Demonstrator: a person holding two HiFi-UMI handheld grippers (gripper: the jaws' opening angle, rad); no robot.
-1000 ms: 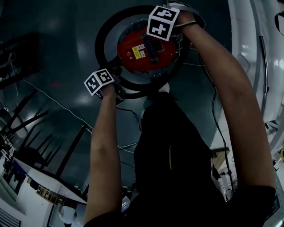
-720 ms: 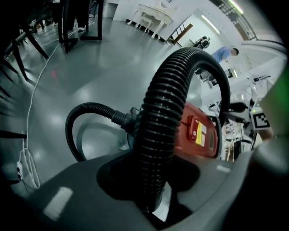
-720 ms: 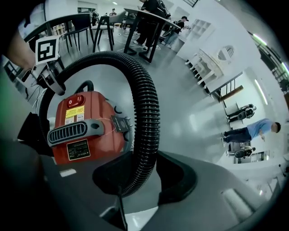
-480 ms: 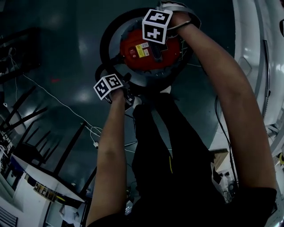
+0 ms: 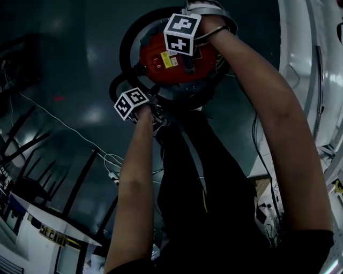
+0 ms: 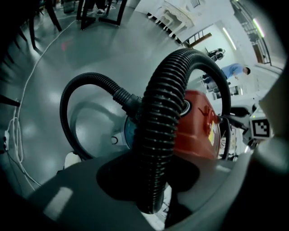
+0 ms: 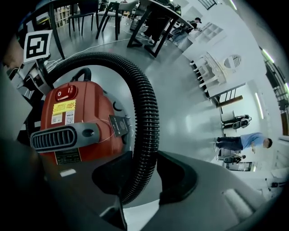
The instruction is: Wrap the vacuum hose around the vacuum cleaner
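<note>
Hose (image 7: 146, 113) clamped twice
Gripper views show left tool (image 6: 153, 180) and right tool (image 7: 140, 176) pinching it; head view shows it ringing the vacuum cleaner (image 5: 153, 53).

Office-like hall, perhaps lab: glossy grey floor (image 7: 189, 117), tables (image 7: 159, 10), chairs (image 7: 86, 10).

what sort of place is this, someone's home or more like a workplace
Probably a large open workspace or lab hall, not a home: a wide polished grey floor, dark-legged tables, and people standing far off.
</note>
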